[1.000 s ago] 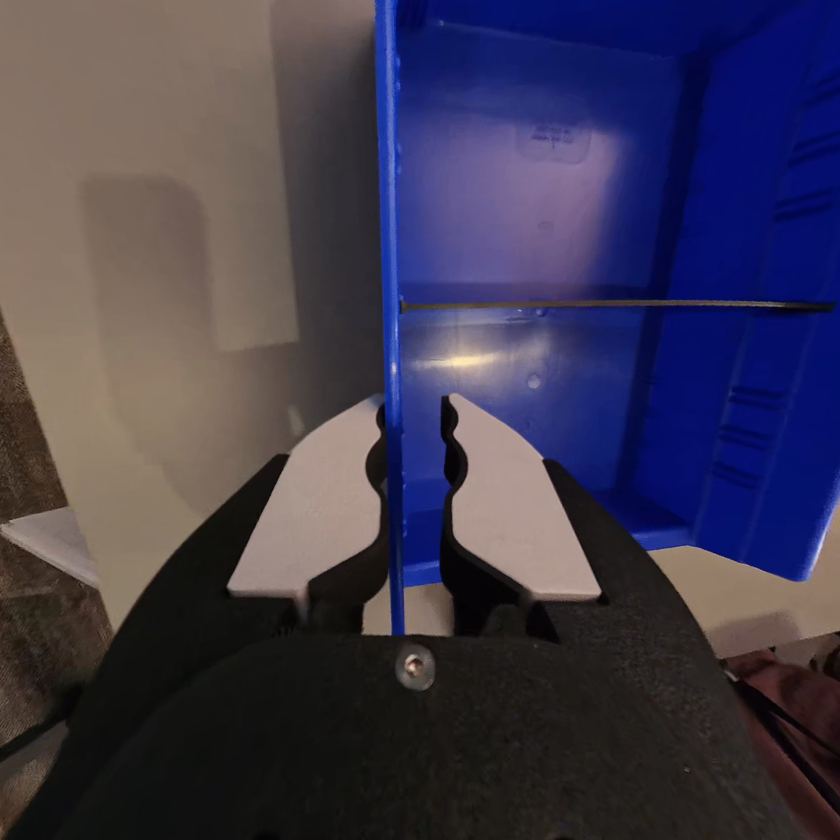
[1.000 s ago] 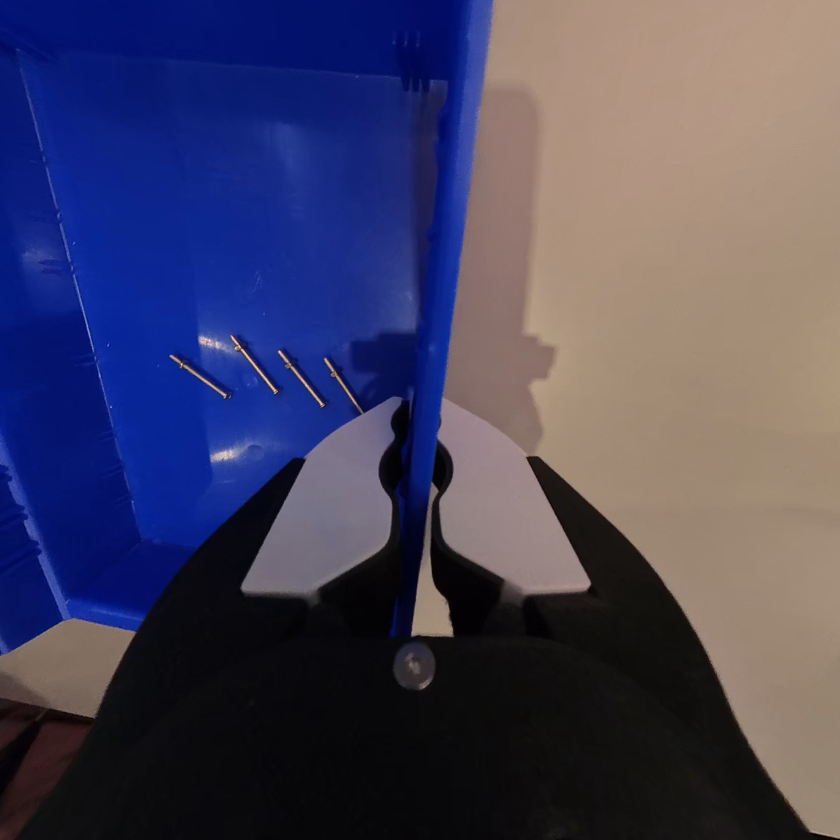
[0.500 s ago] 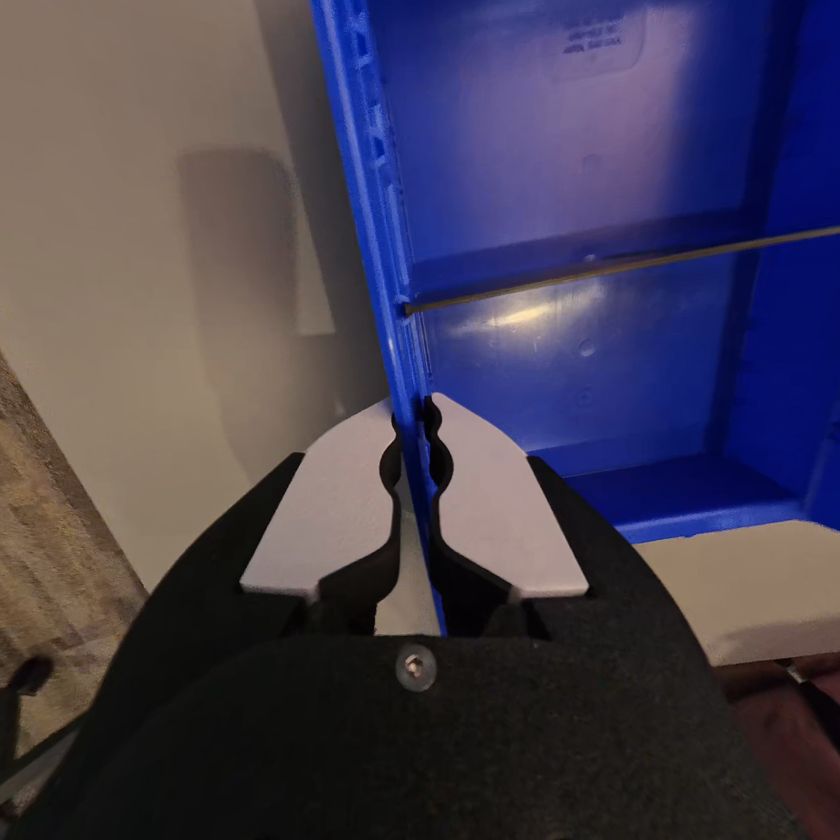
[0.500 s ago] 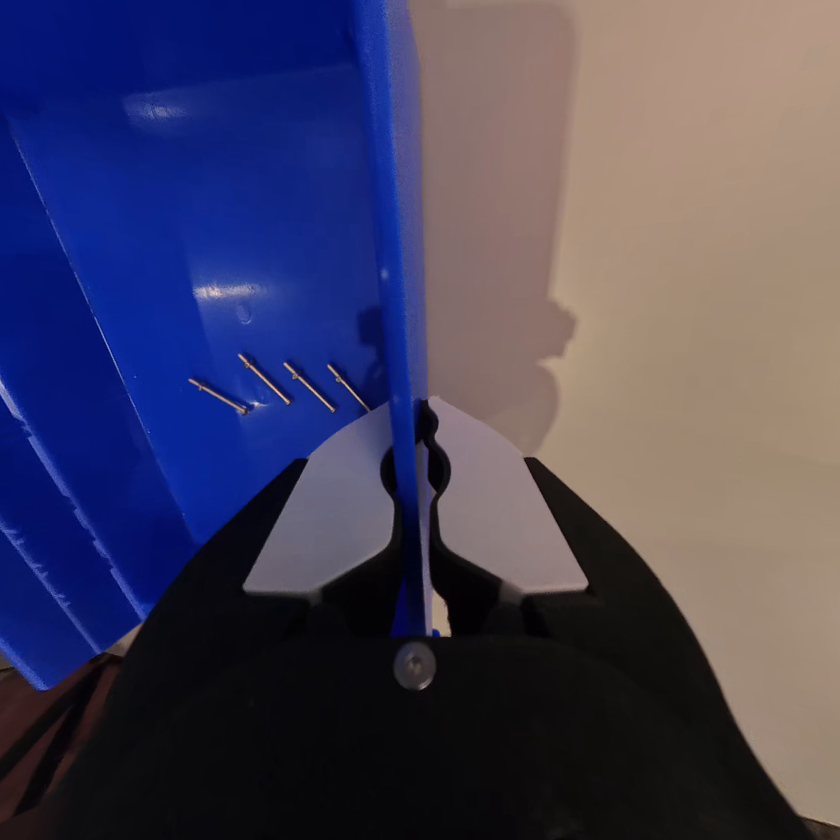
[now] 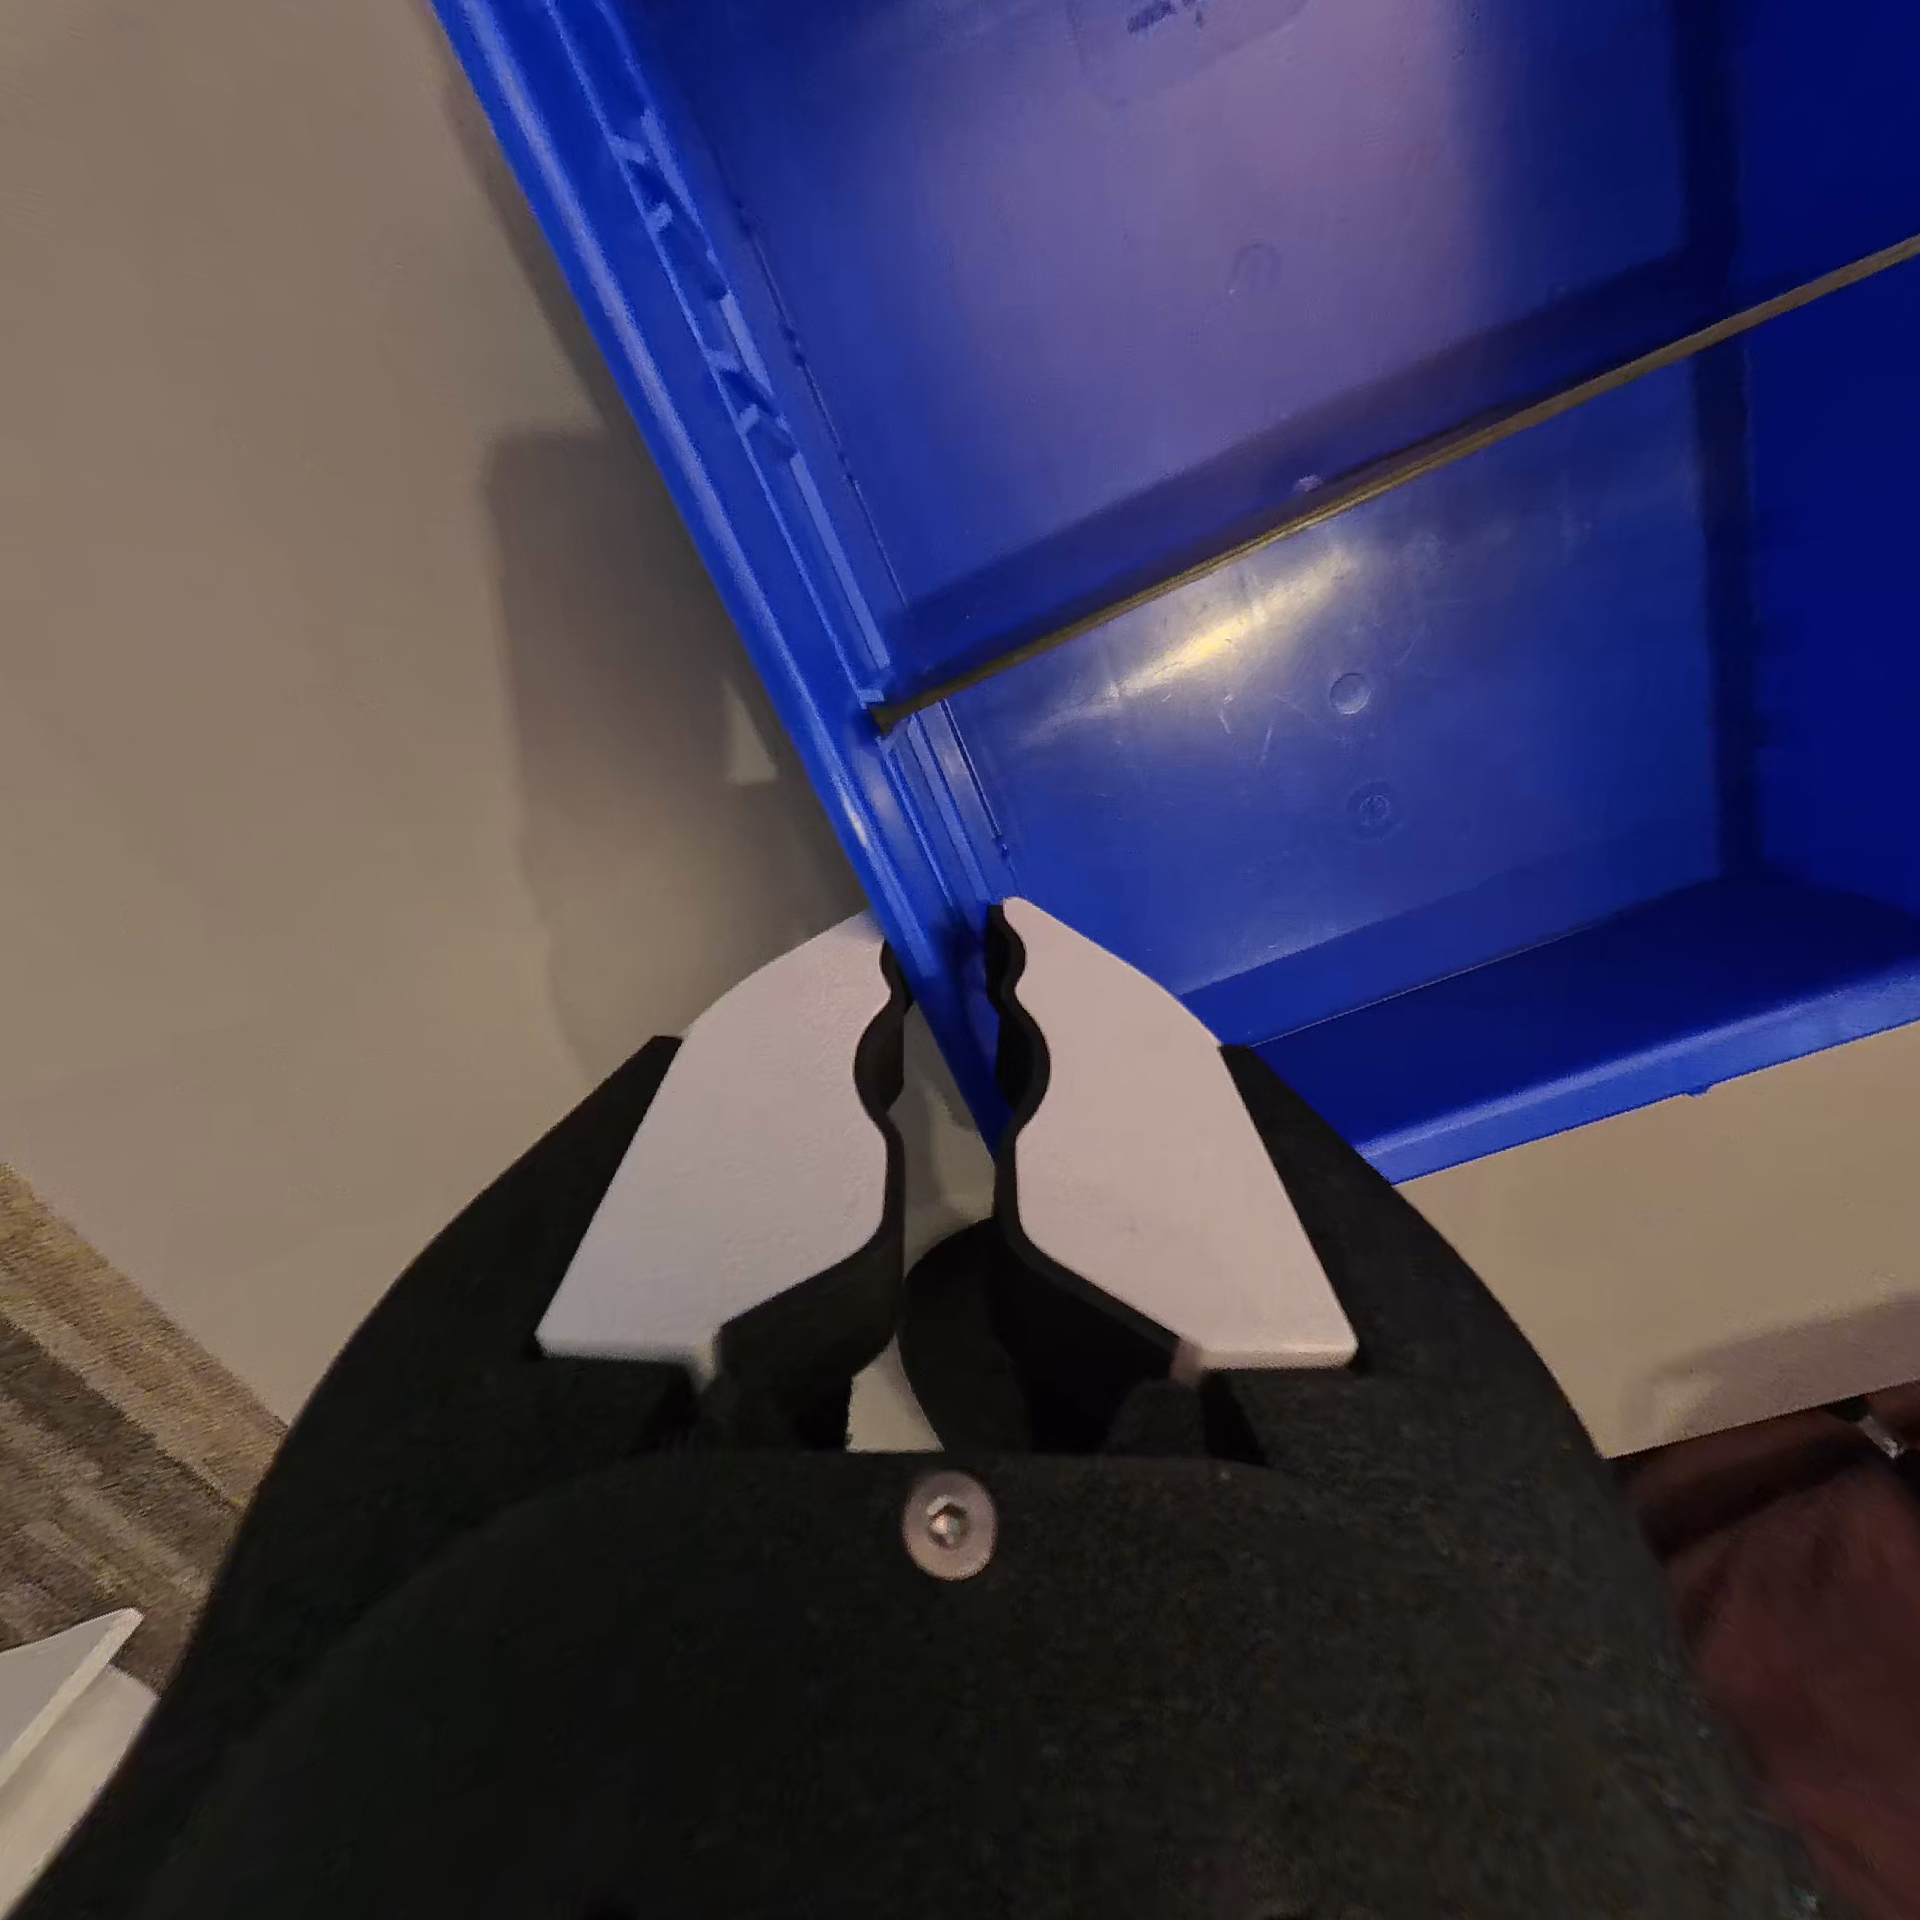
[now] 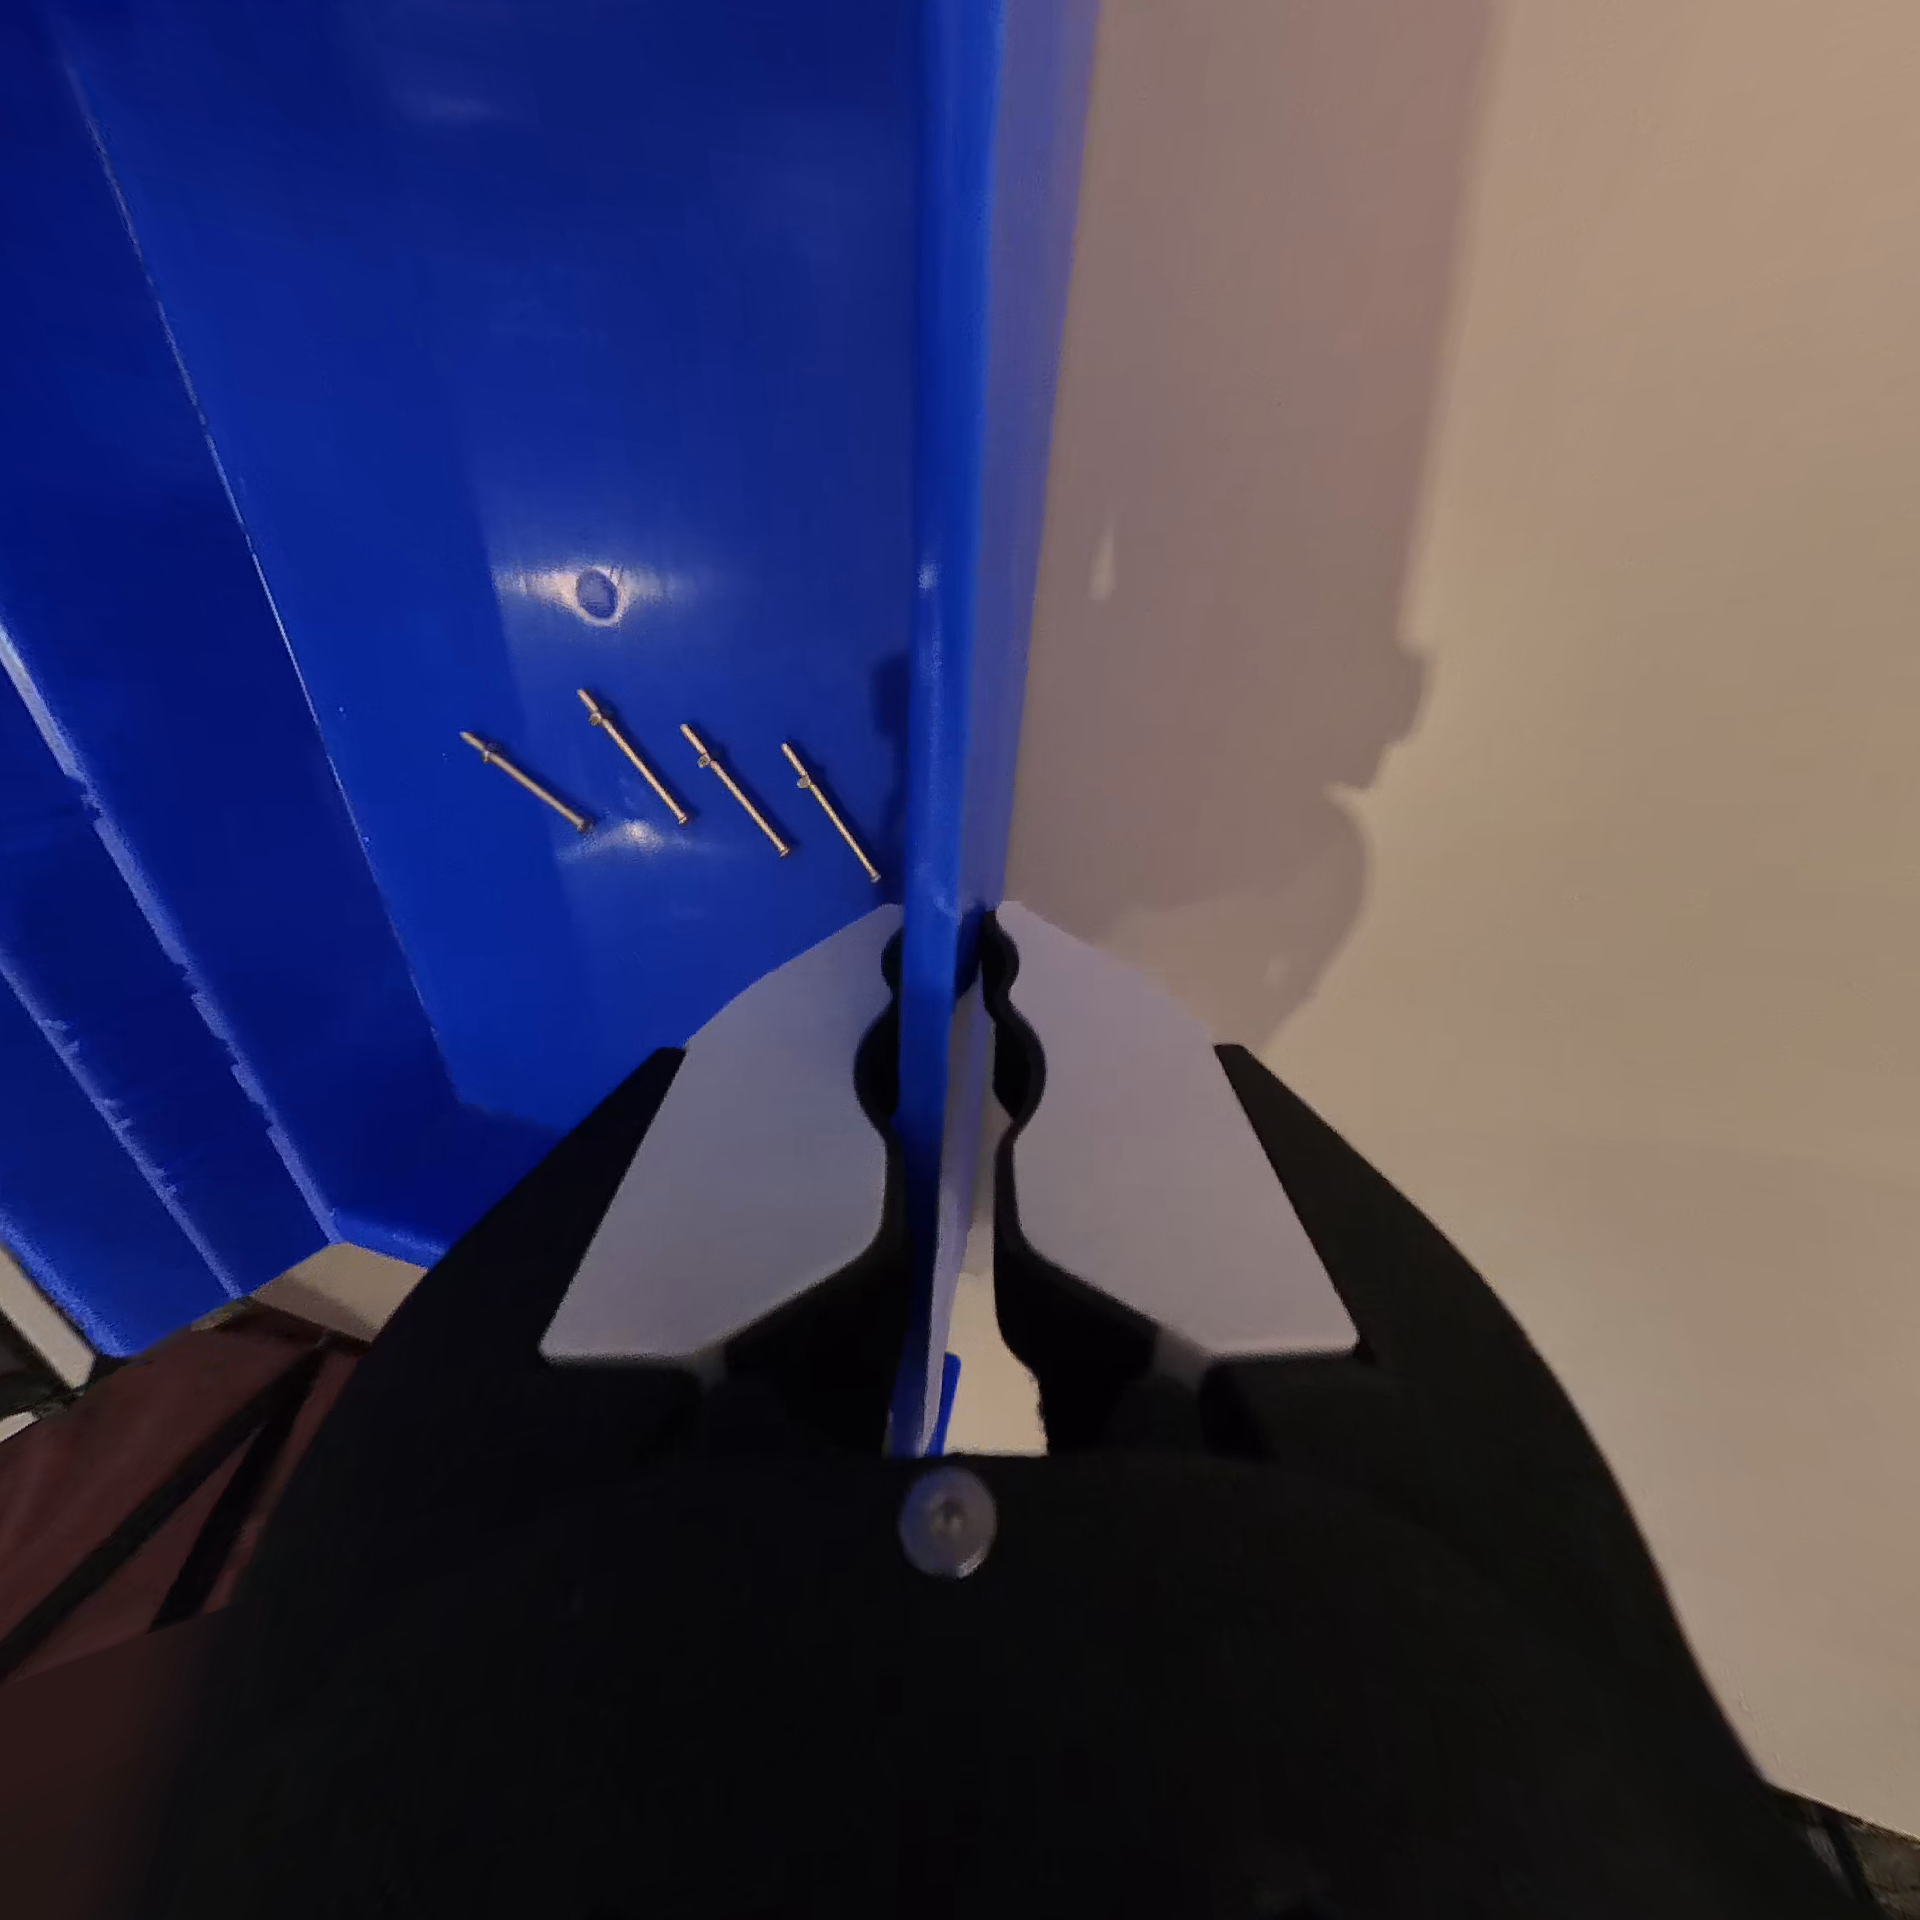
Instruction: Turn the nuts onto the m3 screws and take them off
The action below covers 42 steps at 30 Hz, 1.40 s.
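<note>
Because both grippers pinch opposite side walls of the blue plastic bin (image 6: 644,343), the left gripper (image 5: 943,925) on its left wall and the right gripper (image 6: 940,920) on its right, nothing holds the four thin brass-coloured m3 screws (image 6: 675,784). They lie on the bin floor at ten o'clock from the right gripper's tips. Light, stiff and likely to roll, each seems best pinched mid-shank; no separate nuts are visible.

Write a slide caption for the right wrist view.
Right tool clamps the blue bin's side wall; four screws lie inside.

Blue bin (image 6: 520,416); brass-toned screws (image 6: 634,756); black-and-white gripper (image 5: 948,940); beige table (image 5: 260,623).
</note>
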Each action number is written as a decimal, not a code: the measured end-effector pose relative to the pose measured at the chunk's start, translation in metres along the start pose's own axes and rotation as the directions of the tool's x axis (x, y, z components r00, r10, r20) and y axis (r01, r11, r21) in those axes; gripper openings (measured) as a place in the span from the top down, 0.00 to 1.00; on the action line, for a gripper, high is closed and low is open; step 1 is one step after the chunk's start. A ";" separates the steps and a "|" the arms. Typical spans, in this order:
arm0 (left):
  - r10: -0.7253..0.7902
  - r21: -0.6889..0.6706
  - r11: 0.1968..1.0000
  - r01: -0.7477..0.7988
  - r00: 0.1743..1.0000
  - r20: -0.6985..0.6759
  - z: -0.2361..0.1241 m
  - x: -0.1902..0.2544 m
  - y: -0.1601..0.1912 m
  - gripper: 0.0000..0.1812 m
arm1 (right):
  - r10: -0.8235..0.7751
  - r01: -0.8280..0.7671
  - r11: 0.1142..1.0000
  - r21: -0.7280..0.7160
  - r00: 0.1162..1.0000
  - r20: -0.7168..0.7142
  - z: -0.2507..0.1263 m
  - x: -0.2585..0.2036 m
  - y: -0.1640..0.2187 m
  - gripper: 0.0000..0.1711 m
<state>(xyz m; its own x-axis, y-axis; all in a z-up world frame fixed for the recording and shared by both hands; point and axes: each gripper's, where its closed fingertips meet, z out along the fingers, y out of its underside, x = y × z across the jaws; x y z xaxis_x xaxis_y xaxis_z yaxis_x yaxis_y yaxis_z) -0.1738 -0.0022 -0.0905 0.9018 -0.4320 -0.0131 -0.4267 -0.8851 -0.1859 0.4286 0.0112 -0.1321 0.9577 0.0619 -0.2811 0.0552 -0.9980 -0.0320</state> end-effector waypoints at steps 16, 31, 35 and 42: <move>0.133 -0.029 0.991 -0.132 0.990 0.036 0.001 0.041 -0.008 0.91 | 0.042 -0.041 0.999 -0.026 0.999 0.035 0.003 -0.011 0.006 0.92; 0.139 -0.080 0.988 -0.135 0.989 0.052 -0.001 0.051 0.003 0.90 | 0.061 -0.055 0.990 -0.130 0.997 0.040 0.006 -0.026 0.029 0.92; 0.162 -0.066 0.985 -0.158 0.985 0.057 0.000 0.061 -0.003 0.90 | 0.006 0.010 0.983 -0.184 0.996 0.087 0.011 -0.052 0.033 0.90; 0.201 -0.045 0.979 -0.198 0.978 0.051 0.002 0.077 -0.010 0.89 | -0.045 0.051 0.980 -0.193 0.998 0.033 0.015 -0.059 0.031 0.92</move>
<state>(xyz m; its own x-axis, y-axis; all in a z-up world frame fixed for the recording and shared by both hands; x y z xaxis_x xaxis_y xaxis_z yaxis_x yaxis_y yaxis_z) -0.1004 -0.0263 -0.0918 0.8002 -0.5913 -0.1002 -0.5997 -0.7886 -0.1356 0.3698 -0.0228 -0.1309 0.9445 0.1073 -0.3106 0.1569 -0.9777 0.1393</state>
